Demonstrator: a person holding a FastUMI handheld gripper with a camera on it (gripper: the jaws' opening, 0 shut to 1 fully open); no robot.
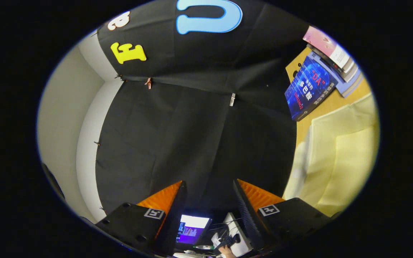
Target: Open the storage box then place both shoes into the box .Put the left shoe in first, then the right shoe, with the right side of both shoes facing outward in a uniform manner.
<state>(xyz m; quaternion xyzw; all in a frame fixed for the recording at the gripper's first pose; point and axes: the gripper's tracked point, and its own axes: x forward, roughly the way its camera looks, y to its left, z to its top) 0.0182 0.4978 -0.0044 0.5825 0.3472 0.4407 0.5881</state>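
Nothing of the task is gripped yet: your jaws [208, 186] stand spread with only air and the black booth wall between the fingers. You look tipped well off level, pointed at the cloth wall, so I judge you are at the very start, before the box is opened. I cannot pick out the storage box or either shoe from this angle, so I can't say where they lie relative to the fingers.

Your next move, as I read it, calls for swinging the gripper until the box lid comes just ahead of the fingers, keeping them spread for the approach.

Around you: at about two o'clock beyond the fingers, a blue book [308, 89] leans against a stack of books [335, 57] on a tan surface [332, 102], with a pale yellow cloth [339, 157] at about three o'clock. At six o'clock, between the finger bases, a lit monitor [192, 227] glows and a person's hand [227, 251] shows beside some dark gear. A white wall [66, 118] sits at nine o'clock. Nothing blocks the fingers directly.
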